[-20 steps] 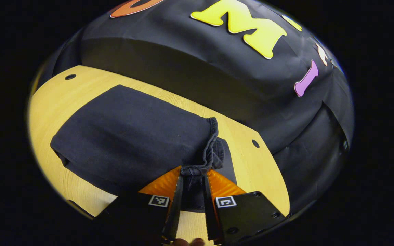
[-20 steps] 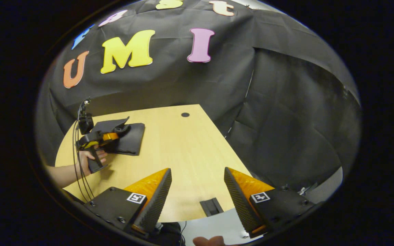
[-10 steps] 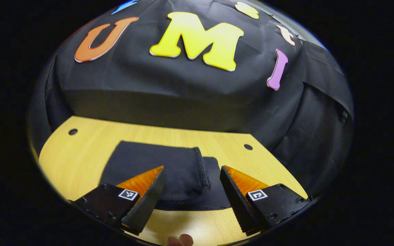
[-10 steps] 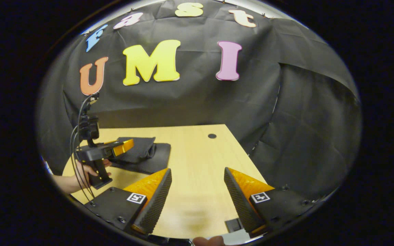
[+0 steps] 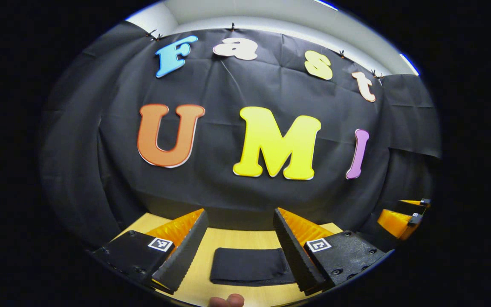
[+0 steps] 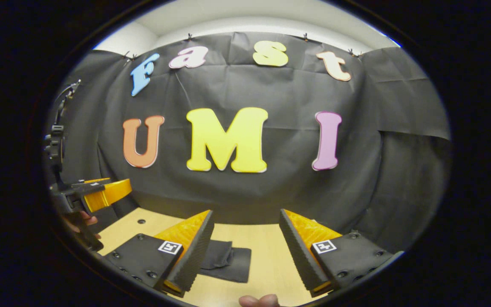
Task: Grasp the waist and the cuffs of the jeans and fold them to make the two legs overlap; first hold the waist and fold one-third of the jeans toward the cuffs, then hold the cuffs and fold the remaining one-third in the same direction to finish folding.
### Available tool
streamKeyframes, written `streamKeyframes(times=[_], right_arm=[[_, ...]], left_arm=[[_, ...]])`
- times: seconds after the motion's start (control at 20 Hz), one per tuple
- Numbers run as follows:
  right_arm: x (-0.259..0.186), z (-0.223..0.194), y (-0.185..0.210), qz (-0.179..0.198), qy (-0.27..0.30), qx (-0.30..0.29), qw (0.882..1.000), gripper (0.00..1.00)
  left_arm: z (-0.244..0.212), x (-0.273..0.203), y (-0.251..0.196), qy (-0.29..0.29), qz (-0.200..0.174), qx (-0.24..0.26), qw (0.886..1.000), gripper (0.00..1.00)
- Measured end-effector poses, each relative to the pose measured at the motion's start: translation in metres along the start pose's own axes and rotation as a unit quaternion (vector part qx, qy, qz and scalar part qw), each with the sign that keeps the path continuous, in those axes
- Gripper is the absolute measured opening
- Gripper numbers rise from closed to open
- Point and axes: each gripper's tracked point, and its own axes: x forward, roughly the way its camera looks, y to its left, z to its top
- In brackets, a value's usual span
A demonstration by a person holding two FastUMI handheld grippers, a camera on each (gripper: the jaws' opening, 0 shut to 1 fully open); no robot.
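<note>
Jeans (image 5: 249, 266) lie folded flat on surface (image 5: 205, 277), at 6 o'clock in both views. Left tool (image 5: 240, 249) and right tool (image 6: 246, 251) both spread apart, empty, raised clear; folding looks complete.

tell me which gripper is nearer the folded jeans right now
Left, by a judgement. The left gripper frames the folded jeans squarely between its open fingers; the right gripper has them off beside its left finger. Both are clear of the cloth.

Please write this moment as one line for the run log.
stage: fold finished | jeans: folded, flat on table | left gripper: open, above jeans, apart | right gripper: open, holds nothing
</note>
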Motion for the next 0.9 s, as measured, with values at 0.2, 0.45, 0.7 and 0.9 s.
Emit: streamKeyframes(times=[0.2, 0.45, 0.7, 0.9], right_arm=[[-0.012, 0.02, 0.02, -0.003, -0.043, -0.02, 0.999, 0.93], [-0.035, 0.012, 0.033, 0.005, -0.043, -0.025, 0.999, 0.93], [-0.048, 0.003, 0.034, -0.004, -0.051, -0.035, 0.998, 0.93], [-0.052, 0.004, 0.031, -0.007, -0.054, -0.035, 0.998, 0.93]], left_arm=[[0.029, -0.032, 0.007, -0.036, 0.011, 0.02, 0.999, 0.98], [0.019, -0.067, -0.002, -0.045, 0.007, 0.008, 0.999, 0.98], [-0.004, -0.079, -0.011, -0.025, 0.008, 0.009, 1.0, 0.98], [-0.001, -0.079, -0.018, -0.028, 0.002, 0.01, 1.0, 1.0]])
